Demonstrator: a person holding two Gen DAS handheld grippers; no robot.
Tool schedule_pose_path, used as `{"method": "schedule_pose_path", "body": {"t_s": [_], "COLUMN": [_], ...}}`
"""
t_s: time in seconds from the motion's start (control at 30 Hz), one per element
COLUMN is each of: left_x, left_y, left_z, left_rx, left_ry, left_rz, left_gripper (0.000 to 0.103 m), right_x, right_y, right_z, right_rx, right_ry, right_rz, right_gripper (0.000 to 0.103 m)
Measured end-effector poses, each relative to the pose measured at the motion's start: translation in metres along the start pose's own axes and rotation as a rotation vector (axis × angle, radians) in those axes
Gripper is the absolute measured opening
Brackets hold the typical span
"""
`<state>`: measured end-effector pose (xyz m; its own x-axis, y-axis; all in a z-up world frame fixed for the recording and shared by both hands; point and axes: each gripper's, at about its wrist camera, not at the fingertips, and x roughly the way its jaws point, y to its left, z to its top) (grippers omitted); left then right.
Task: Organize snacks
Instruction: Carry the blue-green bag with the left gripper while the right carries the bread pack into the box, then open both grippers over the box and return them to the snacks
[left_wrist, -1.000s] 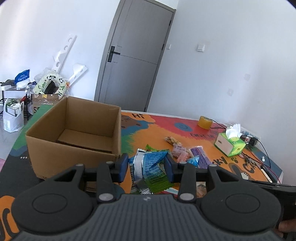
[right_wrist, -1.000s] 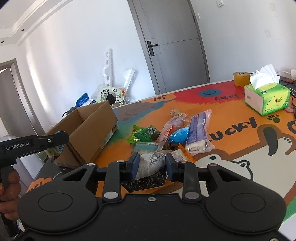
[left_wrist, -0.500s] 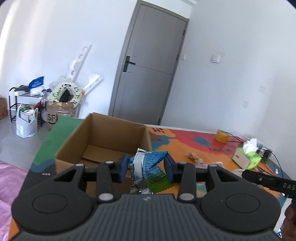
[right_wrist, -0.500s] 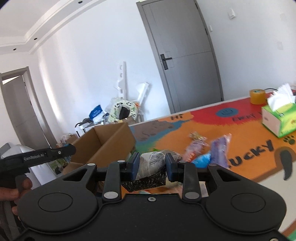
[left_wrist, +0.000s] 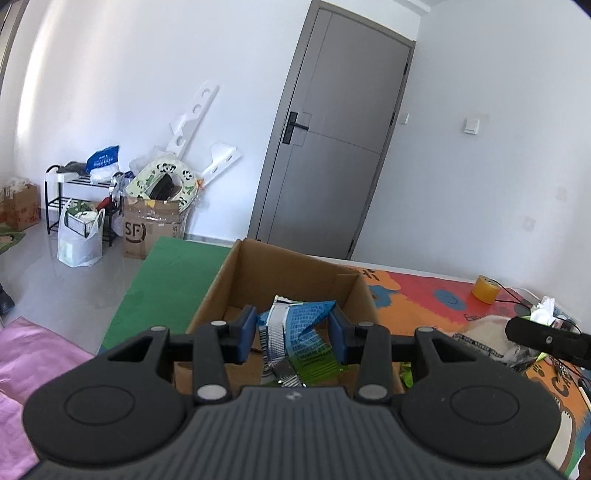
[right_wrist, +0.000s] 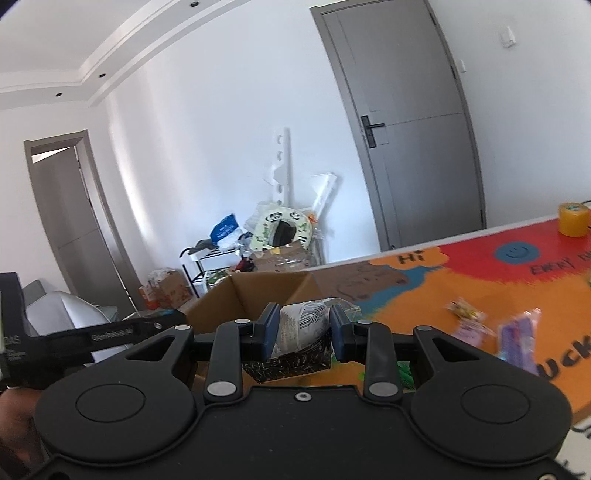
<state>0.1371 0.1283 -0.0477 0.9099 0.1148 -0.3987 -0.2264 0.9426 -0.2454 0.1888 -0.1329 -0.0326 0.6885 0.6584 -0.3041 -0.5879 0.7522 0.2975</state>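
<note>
My left gripper (left_wrist: 293, 334) is shut on a blue, silver and green snack packet (left_wrist: 297, 339) and holds it over the open cardboard box (left_wrist: 240, 280). My right gripper (right_wrist: 301, 338) is shut on a white and black sunflower seed packet (right_wrist: 303, 341), raised just right of the box (right_wrist: 236, 299). Several loose snack packets (right_wrist: 517, 332) lie on the colourful table mat (right_wrist: 480, 280) to the right. The right gripper's body shows at the right edge of the left wrist view (left_wrist: 543, 339).
A yellow tape roll (left_wrist: 485, 289) and a tissue box (left_wrist: 546, 310) stand at the table's far right. Beyond the table are a grey door (left_wrist: 332, 147), an SF carton (left_wrist: 151, 225), a rack and bags on the floor.
Both grippers have risen and swung left from the snack pile towards the box, each carrying its packet. The left packet now hangs over the box opening.
</note>
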Motion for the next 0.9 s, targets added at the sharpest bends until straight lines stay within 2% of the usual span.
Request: {"method": "schedule_pose_path", "body": {"t_s": [0.1, 0.2, 0.27, 0.6, 0.7, 0.73, 0.9], "left_x": [0.003, 0.000, 0.000, -0.016, -0.014, -0.014, -0.012], "left_y": [0.004, 0.007, 0.010, 0.027, 0.029, 0.029, 0.025], "left_z": [0.004, 0.010, 0.013, 0.010, 0.010, 0.009, 0.003], "left_rx": [-0.008, 0.009, -0.005, -0.052, -0.061, -0.063, -0.059], "left_ry": [-0.006, -0.034, -0.038, -0.040, -0.025, -0.019, 0.004], "left_rz": [0.013, 0.046, 0.042, 0.070, 0.078, 0.081, 0.110], "left_gripper": [0.043, 0.050, 0.059, 0.063, 0.068, 0.074, 0.083], "right_x": [0.006, 0.015, 0.022, 0.055, 0.064, 0.064, 0.049], "right_y": [0.009, 0.019, 0.025, 0.045, 0.042, 0.039, 0.030], "right_z": [0.005, 0.008, 0.010, 0.015, 0.012, 0.011, 0.004], "right_rx": [-0.009, -0.022, -0.025, -0.031, -0.013, 0.005, 0.029], "right_ry": [-0.002, 0.001, 0.001, 0.024, 0.061, 0.060, 0.059], "right_rz": [0.019, 0.044, 0.059, 0.119, 0.115, 0.105, 0.075], "right_gripper": [0.030, 0.030, 0.030, 0.031, 0.043, 0.046, 0.054]}}
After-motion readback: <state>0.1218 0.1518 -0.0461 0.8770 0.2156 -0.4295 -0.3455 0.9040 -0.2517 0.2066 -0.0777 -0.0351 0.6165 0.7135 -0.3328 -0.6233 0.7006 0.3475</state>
